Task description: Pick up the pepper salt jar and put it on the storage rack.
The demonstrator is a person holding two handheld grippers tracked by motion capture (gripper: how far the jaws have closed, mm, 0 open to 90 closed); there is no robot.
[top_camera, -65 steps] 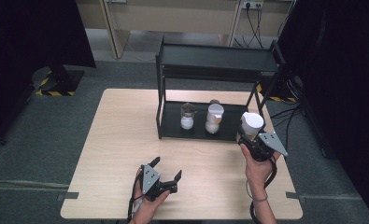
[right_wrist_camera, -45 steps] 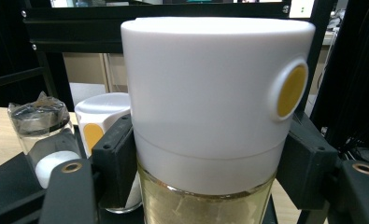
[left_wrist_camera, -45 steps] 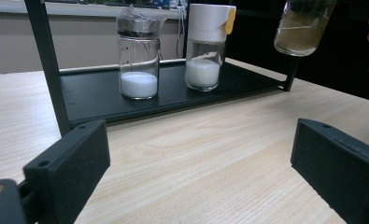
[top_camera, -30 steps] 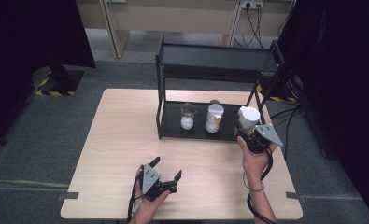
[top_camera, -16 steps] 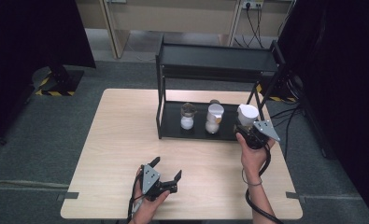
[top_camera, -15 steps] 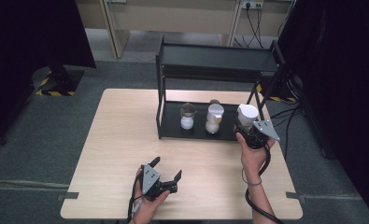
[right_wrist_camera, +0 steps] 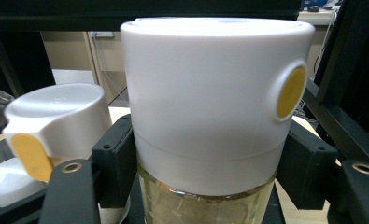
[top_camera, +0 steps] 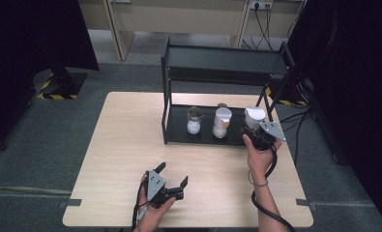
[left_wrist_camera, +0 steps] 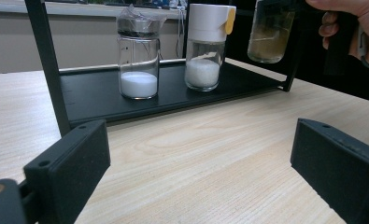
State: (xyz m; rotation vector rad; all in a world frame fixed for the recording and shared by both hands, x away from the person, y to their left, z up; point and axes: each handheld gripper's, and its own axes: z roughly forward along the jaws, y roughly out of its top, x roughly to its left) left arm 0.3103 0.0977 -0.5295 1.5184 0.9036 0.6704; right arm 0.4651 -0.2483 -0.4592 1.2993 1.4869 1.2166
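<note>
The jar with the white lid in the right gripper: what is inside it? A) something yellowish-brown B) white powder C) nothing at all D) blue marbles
A: in the left gripper view the jar held up at the shelf's right end has yellowish-brown stuff behind its glass, and the right gripper clamps its fingers on that same glass just under the white lid.

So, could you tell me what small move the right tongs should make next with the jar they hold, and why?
Probably lower the white-capped jar onto the rack's lower shelf, right of the two jars standing there. The right tongs grip it below the cap, and in the left gripper view its base hangs above the shelf end, so it seems not yet set down.
</note>
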